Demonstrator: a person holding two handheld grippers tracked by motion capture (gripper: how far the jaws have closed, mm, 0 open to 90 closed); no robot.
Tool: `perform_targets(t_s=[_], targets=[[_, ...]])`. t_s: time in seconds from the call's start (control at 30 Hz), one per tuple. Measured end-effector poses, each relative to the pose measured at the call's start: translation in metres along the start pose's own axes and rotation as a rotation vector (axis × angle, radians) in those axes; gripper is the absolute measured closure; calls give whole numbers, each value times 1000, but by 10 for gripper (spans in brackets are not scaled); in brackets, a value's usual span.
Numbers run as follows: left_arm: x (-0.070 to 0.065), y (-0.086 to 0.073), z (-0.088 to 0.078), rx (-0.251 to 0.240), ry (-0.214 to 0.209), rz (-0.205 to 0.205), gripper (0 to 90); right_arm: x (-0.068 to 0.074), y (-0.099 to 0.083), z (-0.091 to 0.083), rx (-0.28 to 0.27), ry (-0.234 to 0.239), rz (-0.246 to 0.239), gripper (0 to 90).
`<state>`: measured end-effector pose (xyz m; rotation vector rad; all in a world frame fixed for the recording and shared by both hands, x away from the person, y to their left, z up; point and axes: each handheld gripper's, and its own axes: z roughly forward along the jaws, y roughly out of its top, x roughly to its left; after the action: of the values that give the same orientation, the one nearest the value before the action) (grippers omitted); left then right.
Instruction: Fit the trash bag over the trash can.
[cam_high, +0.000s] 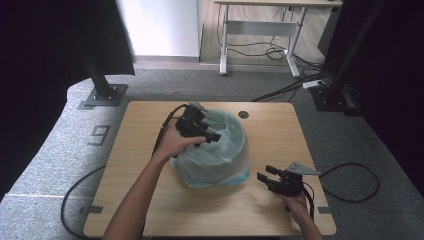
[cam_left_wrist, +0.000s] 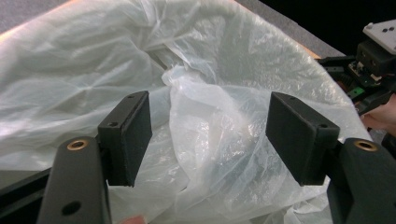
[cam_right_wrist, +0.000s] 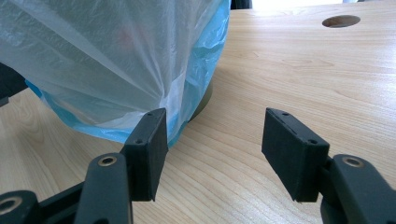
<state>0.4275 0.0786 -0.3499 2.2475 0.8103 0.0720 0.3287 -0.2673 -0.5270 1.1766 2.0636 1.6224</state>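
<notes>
A round grey bin (cam_high: 220, 159) lined with a thin translucent plastic bag (cam_high: 227, 131) stands at the middle of the wooden table (cam_high: 145, 200). My left gripper (cam_high: 212, 136) hovers over the bin's left rim, jaws pointing across the mouth. In the left gripper view it (cam_left_wrist: 210, 135) is open; a crumpled fold of the bag (cam_left_wrist: 84, 70) rises between the pads without being pinched. My right gripper (cam_high: 265, 173) rests low by the bin's right foot. It (cam_right_wrist: 215, 149) is open with bare wood between the pads, and the bag's blue-tinted hem (cam_right_wrist: 116, 51) hangs just beyond its left pad.
A round cable hole (cam_high: 243, 114) sits in the tabletop behind the bin. Black cables (cam_high: 350, 185) trail off both table sides onto grey carpet. Black frame posts (cam_high: 102, 87) stand at the back corners, and a white-legged desk (cam_high: 260, 35) is farther back.
</notes>
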Motion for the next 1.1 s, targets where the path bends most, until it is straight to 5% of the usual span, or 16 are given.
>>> perform_targets(t_s=[0.37, 0.57, 0.73, 0.97, 1.1], targets=[[-8, 2, 27, 155, -2, 24, 312, -3, 0, -3, -9, -6, 7, 397], [-6, 3, 28, 169, 4, 1, 316, -3, 1, -5, -12, -9, 8, 397], [-5, 3, 21, 116, 9, 2, 316, -3, 1, -5, -10, -7, 7, 396], [4, 7, -4, -41, 36, -48, 319, -4, 0, -5, -9, -9, 10, 397], [5, 6, -9, -30, 61, -58, 318, -4, 0, -4, -9, -9, 8, 397]])
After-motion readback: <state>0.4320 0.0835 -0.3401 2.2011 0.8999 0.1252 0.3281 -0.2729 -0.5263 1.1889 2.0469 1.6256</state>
